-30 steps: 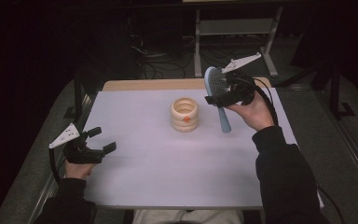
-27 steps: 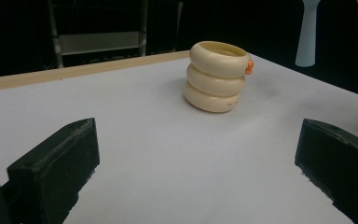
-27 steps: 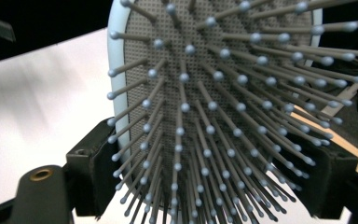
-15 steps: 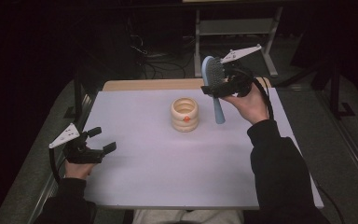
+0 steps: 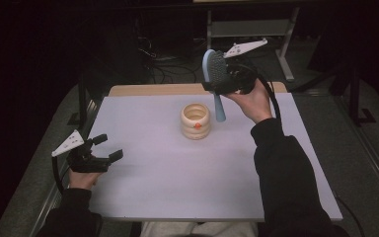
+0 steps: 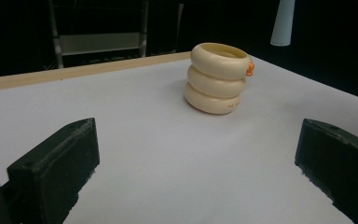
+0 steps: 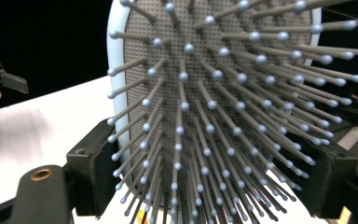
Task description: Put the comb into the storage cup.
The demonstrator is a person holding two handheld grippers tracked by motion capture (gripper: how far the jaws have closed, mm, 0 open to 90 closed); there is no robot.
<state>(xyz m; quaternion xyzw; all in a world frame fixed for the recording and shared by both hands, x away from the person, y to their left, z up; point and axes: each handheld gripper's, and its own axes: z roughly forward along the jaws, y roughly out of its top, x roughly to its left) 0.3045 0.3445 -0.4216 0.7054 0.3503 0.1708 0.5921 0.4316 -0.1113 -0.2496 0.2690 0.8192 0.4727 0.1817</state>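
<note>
**Hairbrush held aloft over the far edge of the table**

Your table [image 5: 177,197] has plenty of bare white surface. The near half, from 3 o'clock round to 9 o'clock of the cream ring-stack holder [image 5: 195,120], is open for moving. The far edge is a bare wooden strip, and beyond it stand cables and a metal frame in the dark. Your left gripper [image 5: 101,155] sits close to the left edge, at about 8 o'clock from the holder and well apart from it.

No brand shows. A line of small print runs along the holder's bottom ring in the left gripper view, too small to read, and an orange tab sticks out of its side.

Your right gripper [image 5: 217,84] is clamped on the head of the light-blue hairbrush [image 5: 213,74], one jaw at each side of the bristle pad. The brush hangs clear of the table at 1 o'clock from the holder, handle pointing down. Your left gripper's jaws stand wide, with nothing between them.
</note>
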